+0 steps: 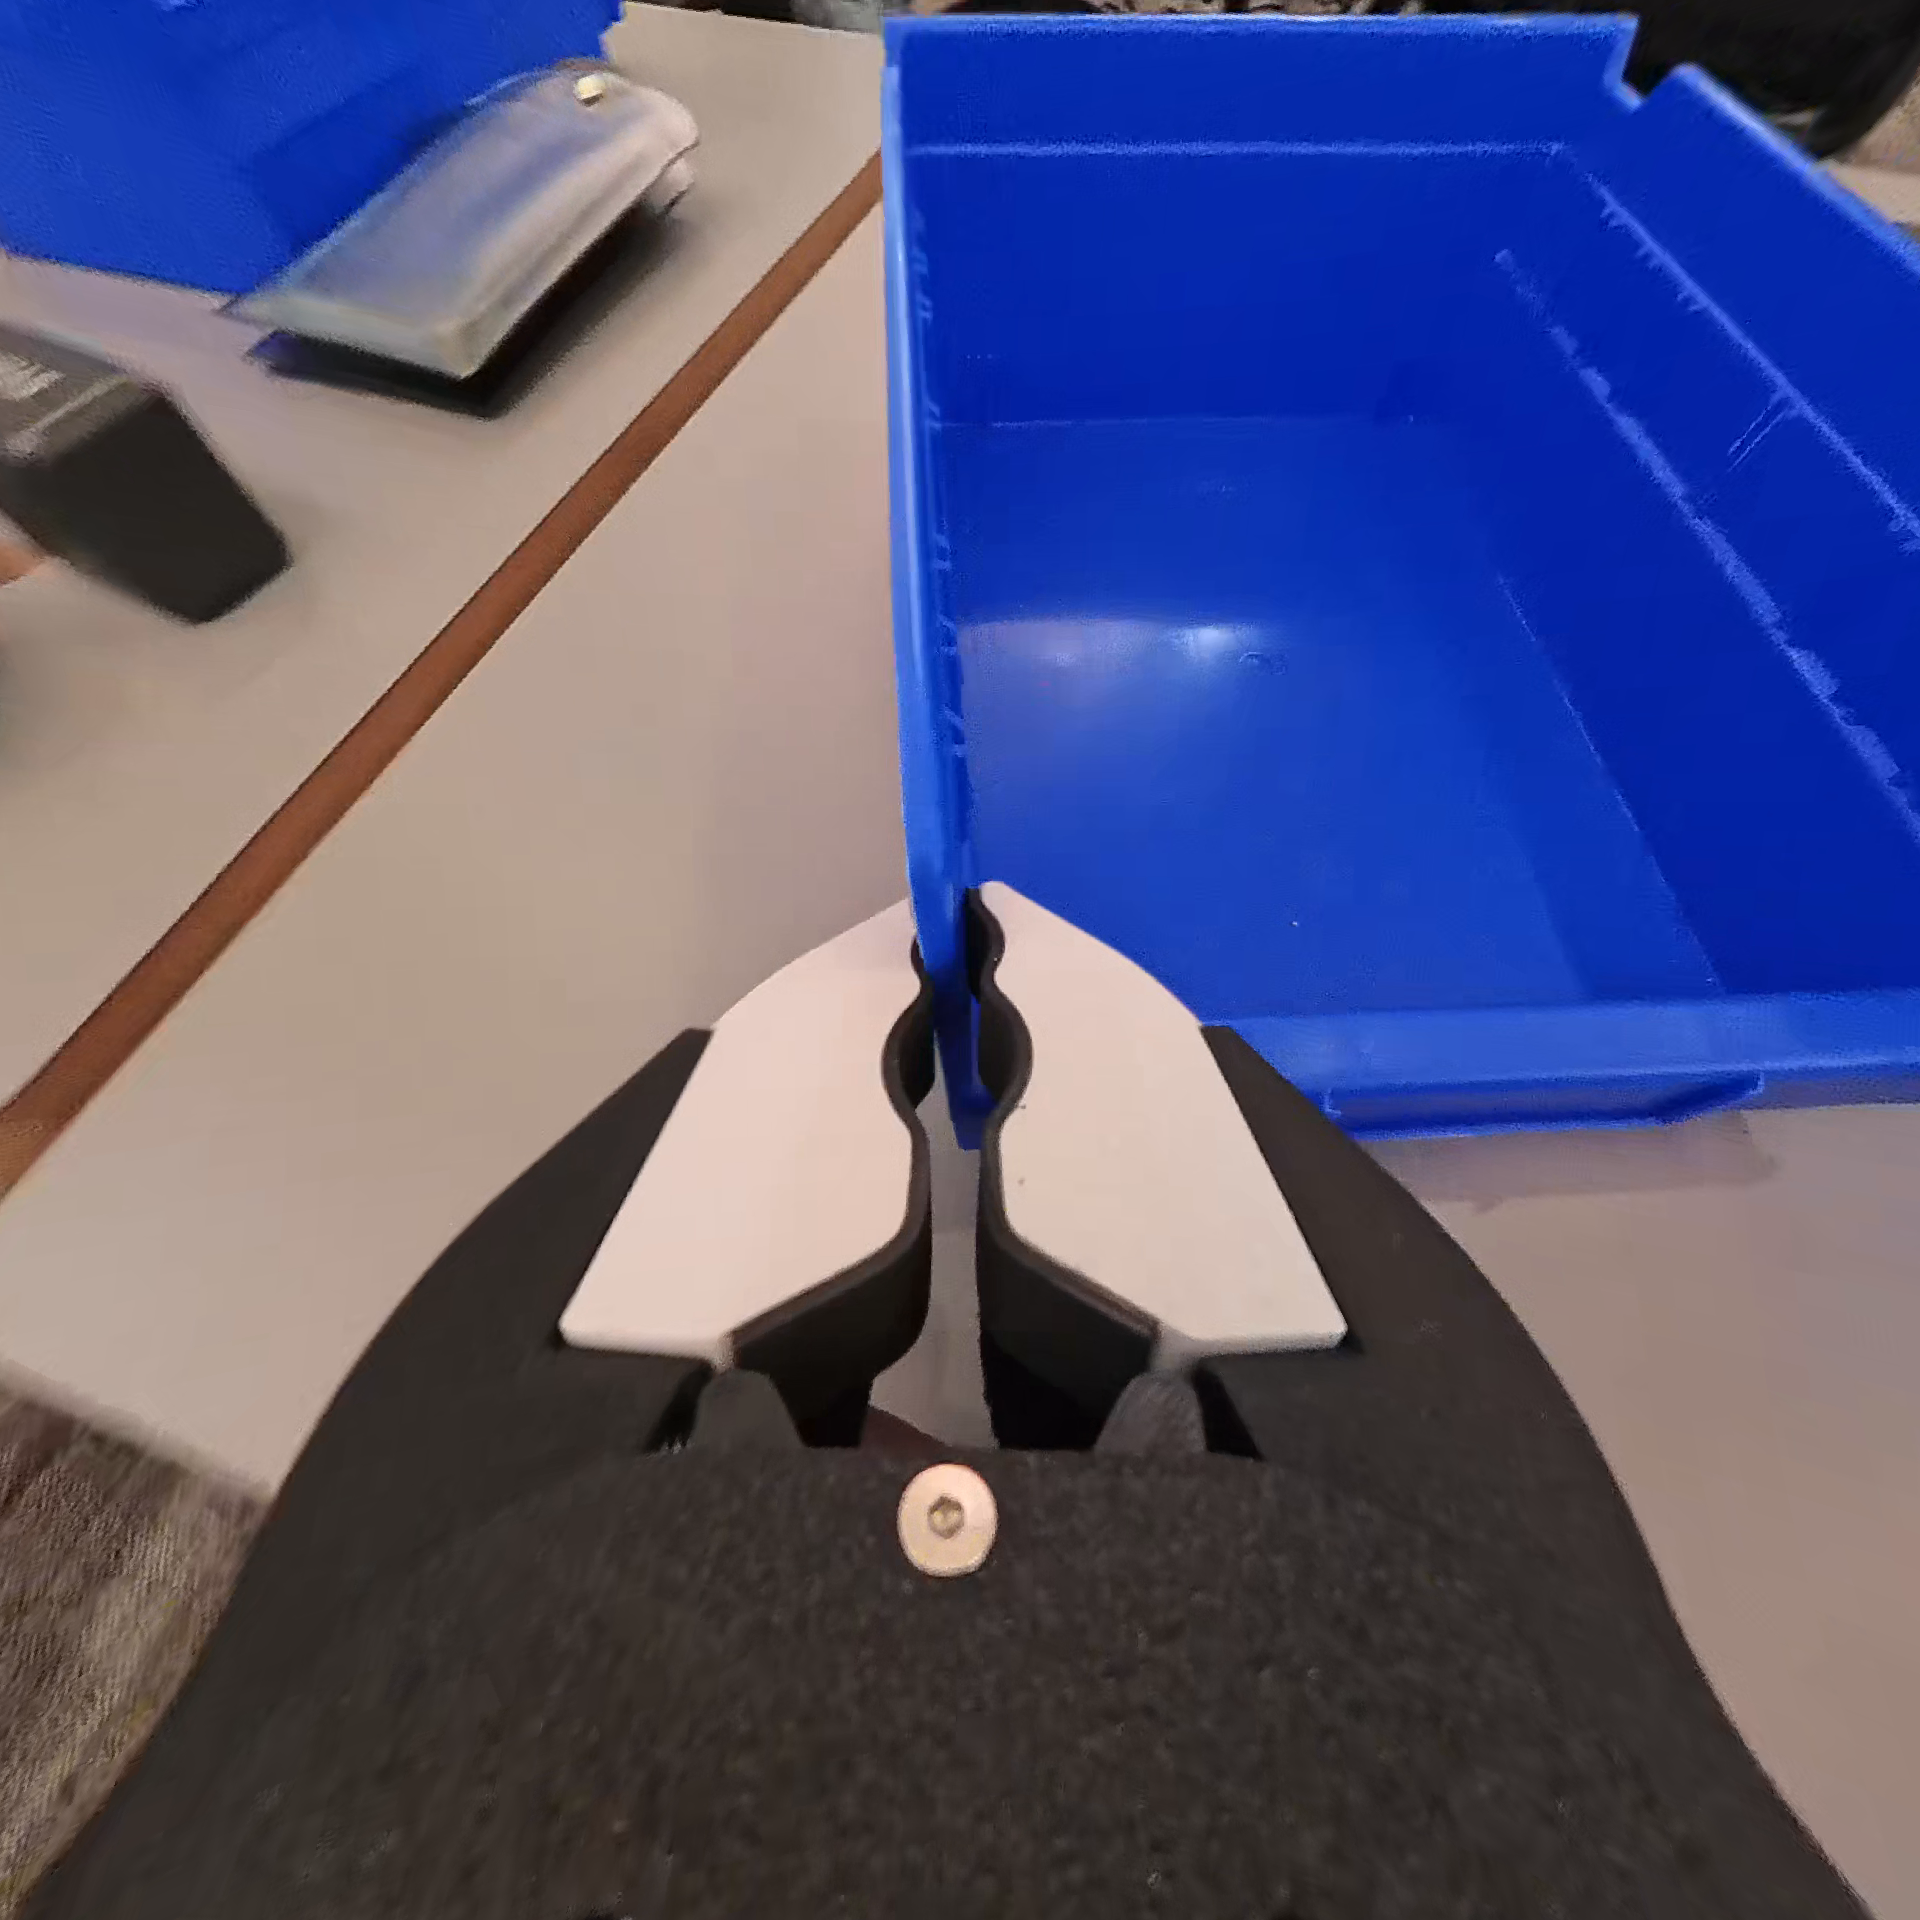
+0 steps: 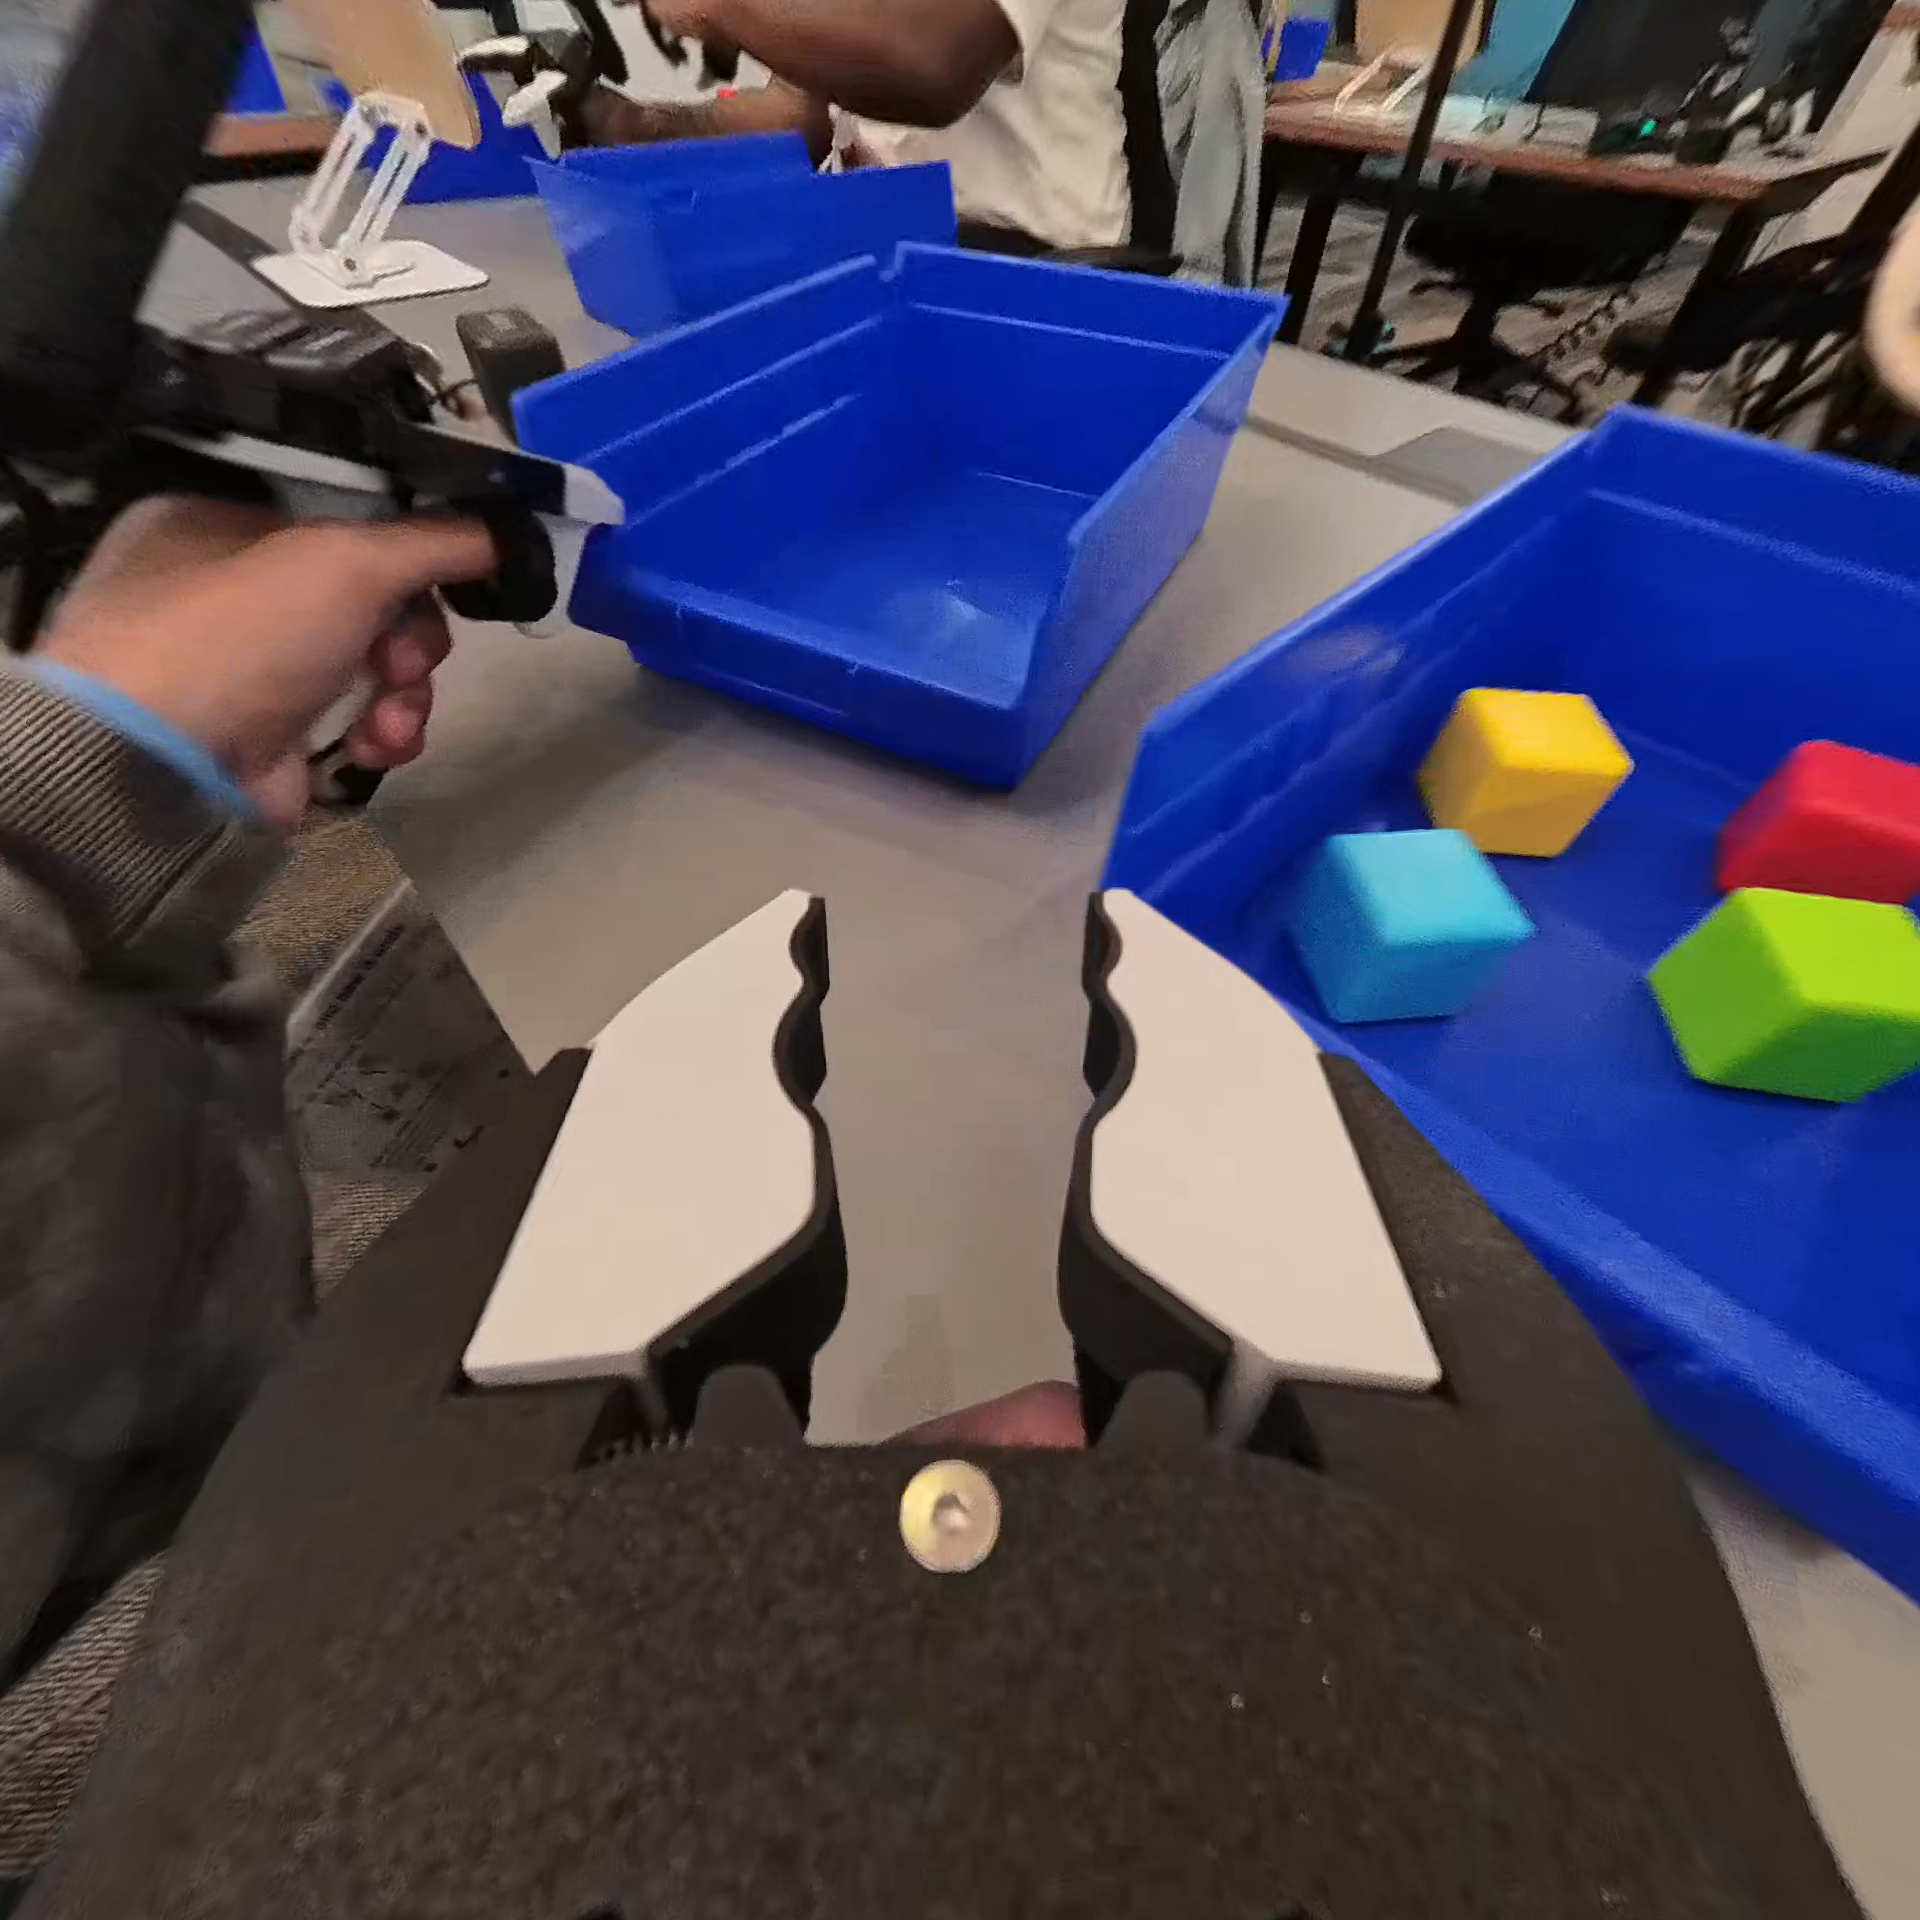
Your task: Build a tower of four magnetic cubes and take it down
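Near bin (image 2: 1226,821): on the table (image 2: 727,862), right of the right gripper (image 2: 954,997).
Cubes (image 2: 1403,925): four, apart, inside the near bin.
Middle bin (image 1: 1403,582): on the table, left of and behind the near bin.
Left gripper (image 1: 951,987): clamped on the middle bin's near left corner wall.
Far bin (image 2: 727,218): behind the middle bin.
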A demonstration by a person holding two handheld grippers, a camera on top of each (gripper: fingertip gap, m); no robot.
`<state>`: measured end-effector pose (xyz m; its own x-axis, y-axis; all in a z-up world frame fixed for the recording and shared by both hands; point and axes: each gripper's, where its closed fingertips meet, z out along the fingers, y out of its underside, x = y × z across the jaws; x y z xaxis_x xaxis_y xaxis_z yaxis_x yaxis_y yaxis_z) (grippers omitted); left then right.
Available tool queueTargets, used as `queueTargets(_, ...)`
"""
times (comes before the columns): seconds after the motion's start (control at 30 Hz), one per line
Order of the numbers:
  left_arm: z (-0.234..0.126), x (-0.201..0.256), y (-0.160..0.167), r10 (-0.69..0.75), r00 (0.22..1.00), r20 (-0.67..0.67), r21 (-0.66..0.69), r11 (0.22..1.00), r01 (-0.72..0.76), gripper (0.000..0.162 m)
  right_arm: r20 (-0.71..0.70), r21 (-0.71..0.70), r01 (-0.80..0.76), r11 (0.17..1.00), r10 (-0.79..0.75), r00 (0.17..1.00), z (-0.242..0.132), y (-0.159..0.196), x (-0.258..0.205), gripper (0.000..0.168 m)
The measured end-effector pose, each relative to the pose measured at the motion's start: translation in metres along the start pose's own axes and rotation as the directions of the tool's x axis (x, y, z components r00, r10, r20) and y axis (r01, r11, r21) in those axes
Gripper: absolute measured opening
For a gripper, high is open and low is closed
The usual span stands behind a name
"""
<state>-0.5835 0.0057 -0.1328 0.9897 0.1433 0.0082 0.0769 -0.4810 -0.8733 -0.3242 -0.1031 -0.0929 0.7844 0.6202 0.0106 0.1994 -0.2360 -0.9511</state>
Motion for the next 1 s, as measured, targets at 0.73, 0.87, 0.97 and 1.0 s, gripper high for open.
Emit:
queueTargets(0.73, -0.225, 0.037, -0.009, -0.033, 0.979, 0.202, 0.483, 0.873, -0.070, 0.001, -0.182, 0.289, -0.007, 0.957, 0.062, 0.981, -0.016, -0.092, -0.009, 0.004)
queueTargets(0.87, -0.243, 0.102, -0.073, 0.000, 0.997, 0.072, 0.598, 0.800, -0.043, 0.001, -0.303, 0.399, 0.050, 0.916, 0.080, 0.950, -0.081, -0.143, 0.048, 0.004)
queueTargets(0.97, -0.242, 0.176, -0.109, 0.053, 0.997, -0.062, 0.637, 0.771, -0.002, 0.001, -0.435, 0.423, 0.104, 0.900, 0.102, 0.895, -0.136, -0.161, 0.108, 0.004)
queueTargets(1.0, -0.240, 0.203, -0.117, 0.071, 0.991, -0.112, 0.641, 0.767, 0.018, 0.001, -0.471, 0.423, 0.111, 0.899, 0.113, 0.875, -0.155, -0.162, 0.129, 0.004)
